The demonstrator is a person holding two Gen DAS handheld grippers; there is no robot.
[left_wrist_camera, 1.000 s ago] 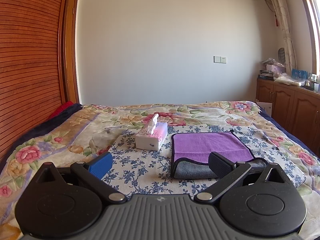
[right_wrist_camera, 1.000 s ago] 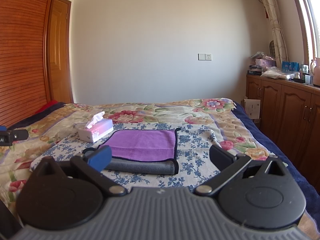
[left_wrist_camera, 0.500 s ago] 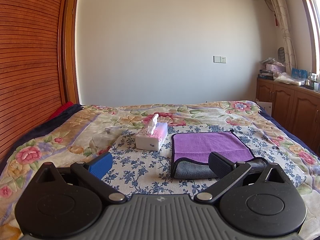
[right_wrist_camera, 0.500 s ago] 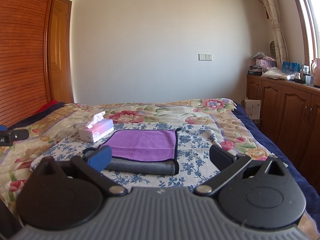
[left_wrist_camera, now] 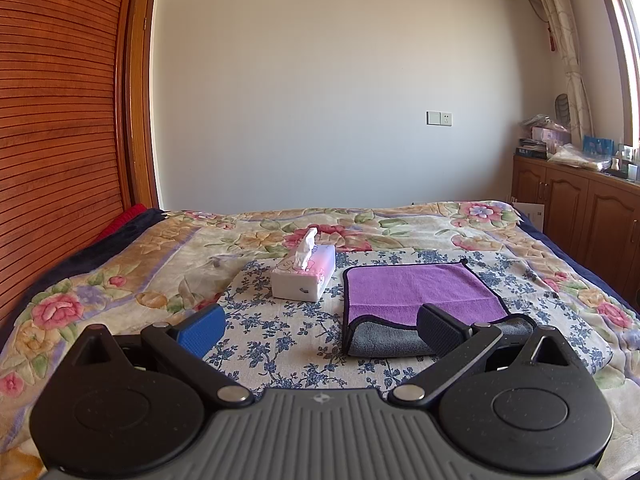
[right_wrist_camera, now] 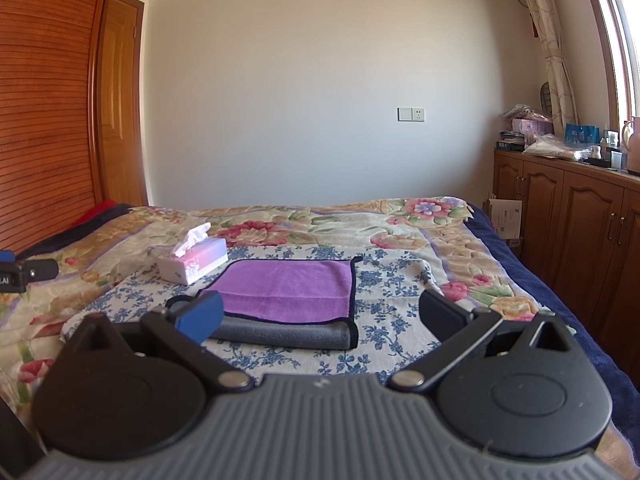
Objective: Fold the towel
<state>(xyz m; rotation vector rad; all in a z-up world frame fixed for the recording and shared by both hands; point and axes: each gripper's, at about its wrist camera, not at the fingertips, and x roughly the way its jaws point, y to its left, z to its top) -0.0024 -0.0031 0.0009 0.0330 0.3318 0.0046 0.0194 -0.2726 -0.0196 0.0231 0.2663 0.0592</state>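
Observation:
A purple towel [left_wrist_camera: 416,290] with a black hem and grey underside lies folded on a blue-flowered cloth [left_wrist_camera: 280,328] on the bed. Its grey folded edge faces me. In the right wrist view the towel [right_wrist_camera: 292,286] lies ahead and a little left. My left gripper [left_wrist_camera: 320,330] is open and empty, held near the towel's front left corner; its right finger hides part of the grey edge. My right gripper [right_wrist_camera: 320,316] is open and empty, just before the towel's front edge. Neither touches the towel.
A white and pink tissue box [left_wrist_camera: 304,276] stands just left of the towel. The flowered bedspread [left_wrist_camera: 120,280] covers the bed. Wooden cabinets [right_wrist_camera: 580,224] stand along the right, a slatted wooden wall [left_wrist_camera: 52,140] on the left. Part of the left gripper [right_wrist_camera: 24,274] shows at the left edge.

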